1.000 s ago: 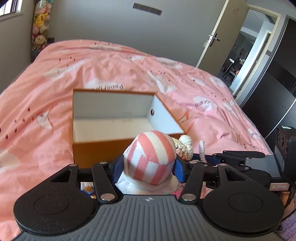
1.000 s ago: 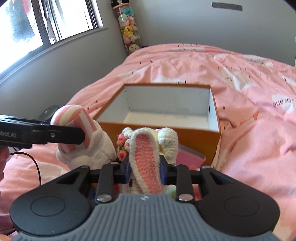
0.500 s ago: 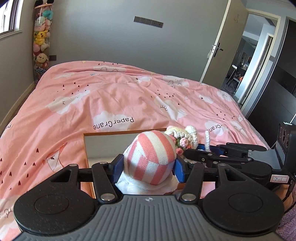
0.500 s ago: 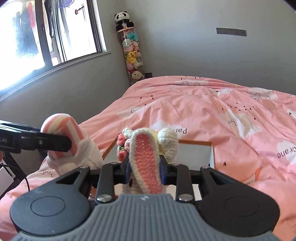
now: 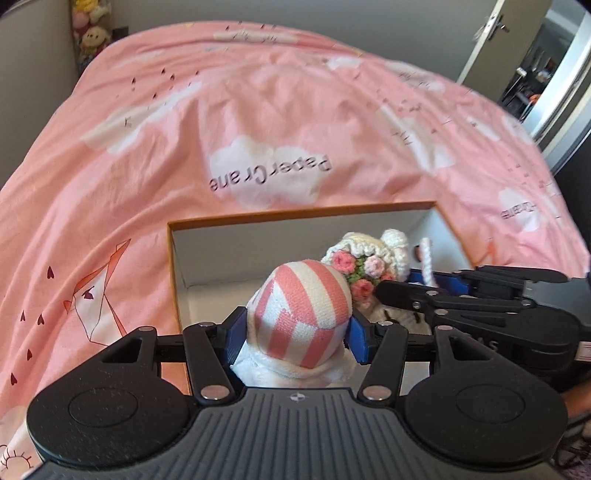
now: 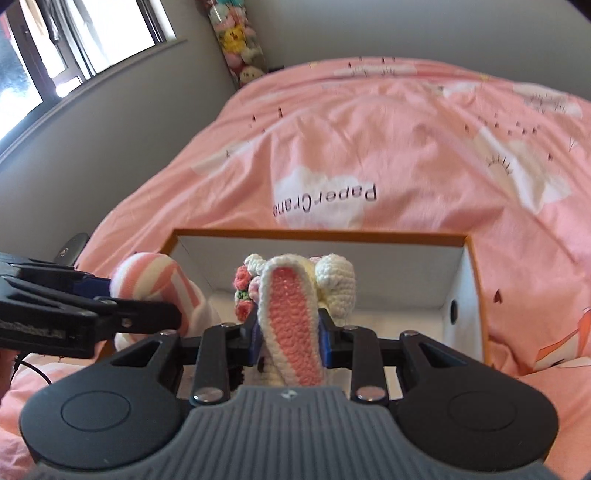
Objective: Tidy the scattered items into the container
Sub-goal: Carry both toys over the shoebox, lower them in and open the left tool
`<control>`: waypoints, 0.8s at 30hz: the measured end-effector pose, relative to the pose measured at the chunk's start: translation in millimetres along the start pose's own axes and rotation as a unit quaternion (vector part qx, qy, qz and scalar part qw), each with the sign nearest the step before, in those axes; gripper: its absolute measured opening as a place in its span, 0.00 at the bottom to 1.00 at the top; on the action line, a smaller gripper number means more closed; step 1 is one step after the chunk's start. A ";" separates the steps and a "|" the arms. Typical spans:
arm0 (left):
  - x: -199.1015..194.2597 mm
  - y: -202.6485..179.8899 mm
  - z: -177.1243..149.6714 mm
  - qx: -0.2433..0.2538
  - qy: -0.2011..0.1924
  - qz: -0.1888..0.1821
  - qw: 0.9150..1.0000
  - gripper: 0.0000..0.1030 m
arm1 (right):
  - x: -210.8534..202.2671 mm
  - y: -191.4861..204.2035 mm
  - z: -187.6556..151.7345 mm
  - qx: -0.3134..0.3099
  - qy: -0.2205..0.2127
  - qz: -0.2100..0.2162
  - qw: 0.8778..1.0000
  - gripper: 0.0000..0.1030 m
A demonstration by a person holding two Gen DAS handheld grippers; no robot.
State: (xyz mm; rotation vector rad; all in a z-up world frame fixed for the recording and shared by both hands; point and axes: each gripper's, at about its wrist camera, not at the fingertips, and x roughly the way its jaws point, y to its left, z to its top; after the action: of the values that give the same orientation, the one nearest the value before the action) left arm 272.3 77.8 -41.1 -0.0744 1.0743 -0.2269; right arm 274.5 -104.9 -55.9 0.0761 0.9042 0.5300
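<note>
My left gripper (image 5: 297, 332) is shut on a pink-and-white striped plush toy (image 5: 301, 315), held over the open orange box (image 5: 295, 216) with a white inside. In the right wrist view this striped toy (image 6: 155, 280) hangs at the box's left rim. My right gripper (image 6: 288, 332) is shut on a crocheted white bunny (image 6: 291, 306) by its pink-lined ear, above the box (image 6: 321, 234). The bunny's flower crown (image 5: 354, 269) shows beside the striped toy in the left wrist view. Both toys hang over the box's inside.
The box sits on a bed with a pink "PaperCrane" duvet (image 5: 258, 110). A tall tube of plush toys (image 6: 236, 33) stands in the far corner by a window (image 6: 74, 44). An open door (image 5: 491, 40) is at the far right.
Both grippers have carried their toys forward and down over the box. The views tilted downward, so the box's inside now lies right under the toys.
</note>
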 end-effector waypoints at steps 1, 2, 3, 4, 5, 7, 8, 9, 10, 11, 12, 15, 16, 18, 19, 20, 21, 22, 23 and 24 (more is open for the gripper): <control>7.4 3.8 2.2 -0.006 0.007 0.000 1.000 0.62 | 7.5 -2.0 1.5 0.003 0.007 0.000 1.000 0.31; 13.8 8.2 4.0 -0.012 0.015 -0.004 1.000 0.62 | 13.9 -3.7 2.3 0.007 0.012 0.002 1.000 0.31; 18.9 11.4 5.2 -0.018 0.021 -0.007 1.000 0.62 | 19.5 -5.5 2.7 0.011 0.015 0.004 1.000 0.31; 22.7 13.3 6.0 -0.019 0.025 -0.007 0.999 0.62 | 24.2 -7.1 3.2 0.017 0.018 0.009 1.000 0.31; 26.4 13.6 7.8 -0.017 0.028 -0.004 0.999 0.62 | 28.1 -8.7 3.6 0.023 0.019 0.015 0.999 0.31; 32.3 14.8 9.0 -0.014 0.032 0.005 0.999 0.62 | 35.1 -10.6 4.1 0.033 0.023 0.023 0.999 0.31; 36.0 15.3 10.2 -0.012 0.035 0.008 0.999 0.62 | 39.3 -10.4 4.3 0.035 0.027 0.023 0.999 0.31; 39.1 16.0 10.7 -0.012 0.038 0.010 0.999 0.63 | 43.2 -9.8 4.3 0.034 0.032 0.023 0.999 0.31; 42.8 16.3 11.7 -0.011 0.041 0.011 0.999 0.63 | 46.8 -9.2 4.1 0.033 0.035 0.023 0.999 0.31; 45.8 16.1 12.2 -0.009 0.043 0.013 0.999 0.63 | 50.3 -8.8 3.7 0.033 0.038 0.024 0.998 0.31; 47.6 15.5 11.7 -0.006 0.041 0.017 0.999 0.63 | 53.2 -8.7 3.5 0.035 0.041 0.025 0.998 0.31; 50.8 15.3 12.1 0.003 0.031 0.031 0.999 0.65 | 58.6 -12.9 5.1 0.054 0.051 0.028 0.997 0.31; 51.5 15.3 12.7 0.004 0.029 0.033 0.999 0.66 | 59.7 -15.0 5.8 0.061 0.055 0.031 0.996 0.31; 52.9 14.7 13.6 0.005 0.026 0.037 0.999 0.67 | 62.4 -17.1 7.5 0.069 0.061 0.031 0.995 0.31; 53.2 14.6 13.9 0.005 0.024 0.039 0.999 0.68 | 63.4 -17.5 7.9 0.070 0.063 0.030 0.995 0.31; 53.1 14.8 13.8 0.005 0.023 0.040 0.999 0.69 | 64.3 -17.6 8.3 0.071 0.065 0.030 0.995 0.32; 52.7 15.1 13.8 0.004 0.021 0.039 0.999 0.70 | 64.9 -17.5 8.7 0.071 0.068 0.029 0.995 0.32; 51.6 15.2 13.9 0.001 0.020 0.037 0.999 0.70 | 65.1 -17.1 8.9 0.069 0.070 0.028 0.995 0.32; 50.0 15.4 13.6 -0.002 0.018 0.033 0.999 0.71 | 65.4 -16.2 8.8 0.066 0.072 0.026 0.995 0.33; 48.1 15.6 13.3 -0.003 0.017 0.029 0.999 0.71 | 65.5 -15.2 8.6 0.063 0.073 0.023 0.995 0.33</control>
State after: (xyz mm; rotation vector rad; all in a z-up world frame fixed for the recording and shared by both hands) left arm 308.2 81.7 -78.9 -0.0449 1.1089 -0.1722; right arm 320.0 -86.1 -102.6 0.1744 1.0804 0.5272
